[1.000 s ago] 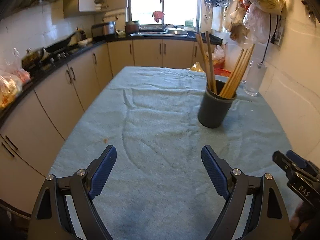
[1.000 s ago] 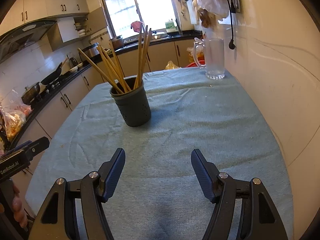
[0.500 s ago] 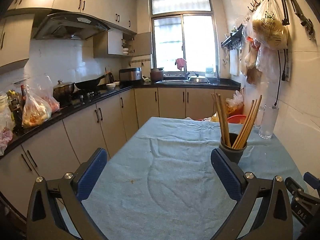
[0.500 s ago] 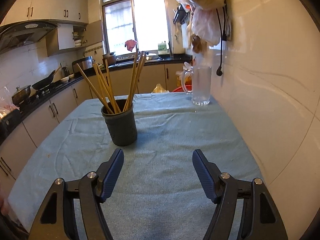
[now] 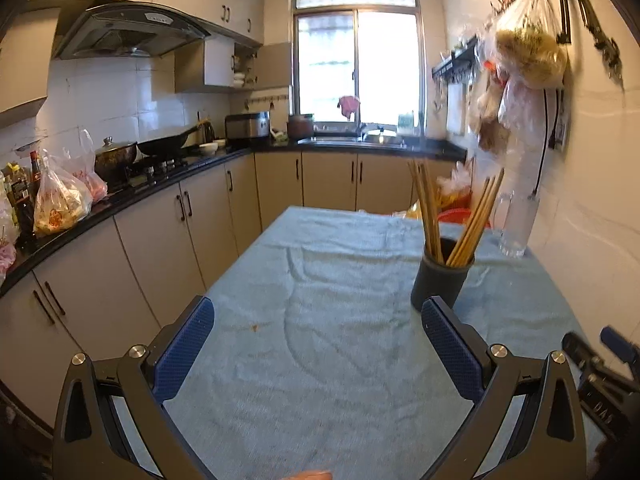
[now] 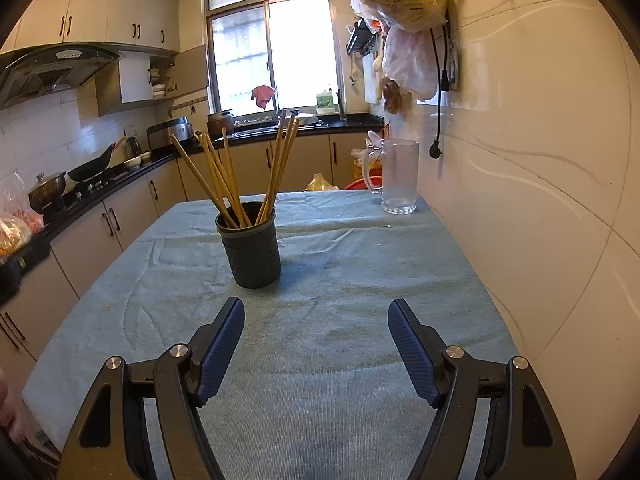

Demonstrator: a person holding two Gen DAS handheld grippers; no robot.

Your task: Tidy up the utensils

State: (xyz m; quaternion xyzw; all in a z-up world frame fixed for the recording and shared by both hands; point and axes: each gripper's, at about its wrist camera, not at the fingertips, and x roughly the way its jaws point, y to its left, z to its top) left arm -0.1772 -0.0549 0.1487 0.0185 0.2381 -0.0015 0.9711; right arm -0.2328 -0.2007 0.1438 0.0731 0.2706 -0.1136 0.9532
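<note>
Showing holder [image 6: 252,248] perforations only in rt view, chopsticks [image 6: 232,184] inside, both grippers [image 5: 318,322] [image 6: 316,320] spread, empty

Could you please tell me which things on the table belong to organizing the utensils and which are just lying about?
Job:
- chopsticks
- dark holder they stand in

Lying about:
- glass mug by the wall
- blue cloth covering the table
</note>
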